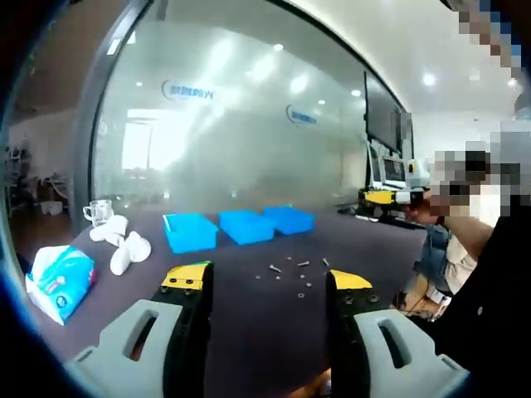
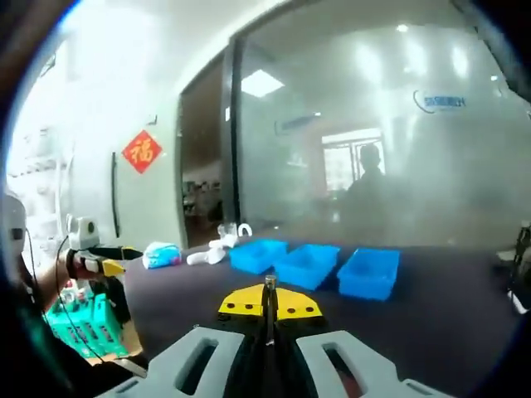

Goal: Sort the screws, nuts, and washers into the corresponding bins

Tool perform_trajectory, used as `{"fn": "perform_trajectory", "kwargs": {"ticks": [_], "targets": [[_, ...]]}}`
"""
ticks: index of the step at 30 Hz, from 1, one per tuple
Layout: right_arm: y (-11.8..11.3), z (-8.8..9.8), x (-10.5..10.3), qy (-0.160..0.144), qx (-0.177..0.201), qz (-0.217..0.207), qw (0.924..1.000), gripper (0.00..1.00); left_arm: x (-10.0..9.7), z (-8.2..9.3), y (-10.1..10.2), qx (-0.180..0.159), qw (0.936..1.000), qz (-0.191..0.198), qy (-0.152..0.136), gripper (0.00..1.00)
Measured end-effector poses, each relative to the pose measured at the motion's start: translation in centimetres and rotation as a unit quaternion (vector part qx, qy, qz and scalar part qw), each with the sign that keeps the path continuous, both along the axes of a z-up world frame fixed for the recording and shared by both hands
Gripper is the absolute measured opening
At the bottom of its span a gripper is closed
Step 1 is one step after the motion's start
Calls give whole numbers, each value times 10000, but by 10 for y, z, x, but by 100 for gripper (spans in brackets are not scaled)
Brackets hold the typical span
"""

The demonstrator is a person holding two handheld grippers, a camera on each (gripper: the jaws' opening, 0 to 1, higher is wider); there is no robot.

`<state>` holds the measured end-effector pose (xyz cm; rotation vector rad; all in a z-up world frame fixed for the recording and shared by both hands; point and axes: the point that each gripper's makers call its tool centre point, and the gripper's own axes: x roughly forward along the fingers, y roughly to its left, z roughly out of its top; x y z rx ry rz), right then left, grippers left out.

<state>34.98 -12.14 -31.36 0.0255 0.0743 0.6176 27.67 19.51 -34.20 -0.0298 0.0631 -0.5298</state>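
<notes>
The right gripper (image 2: 270, 308), jaws closed on a screw (image 2: 270, 292), hangs short of the three blue bins (image 2: 309, 264). The left gripper (image 1: 264, 286) is wide open, empty, before loose hardware (image 1: 294, 269) lying near those bins. Next: carry the screw over its bin, then release.

The character 福 is seen on a red diamond sign (image 2: 142, 151) on the wall. Blue logos (image 1: 187, 91) are printed on the frosted glass partition (image 1: 249, 141), but cannot be read
</notes>
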Motion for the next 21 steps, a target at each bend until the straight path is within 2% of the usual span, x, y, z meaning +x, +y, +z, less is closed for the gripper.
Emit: {"fn": "perform_trajectory", "kwargs": {"ticks": [7,10,12,16,21], "targets": [[-24,-3,-12,-39,263,-345,9991,0,3,-1,-4,50,10000,-27,0,52],[-33,-3,-15,34,662,-497,9966,0,5,-2,-3,20,10000,19,15,52],[-39,-2,-16,-16,774,-604,9952,0,6,-1,-1,-23,10000,78,15,52],[-43,1,-17,-93,855,-722,9937,0,8,-1,2,-55,9999,146,26,52],[-48,5,-12,-207,782,-862,9930,0,8,-1,1,-37,9999,123,23,52]]}}
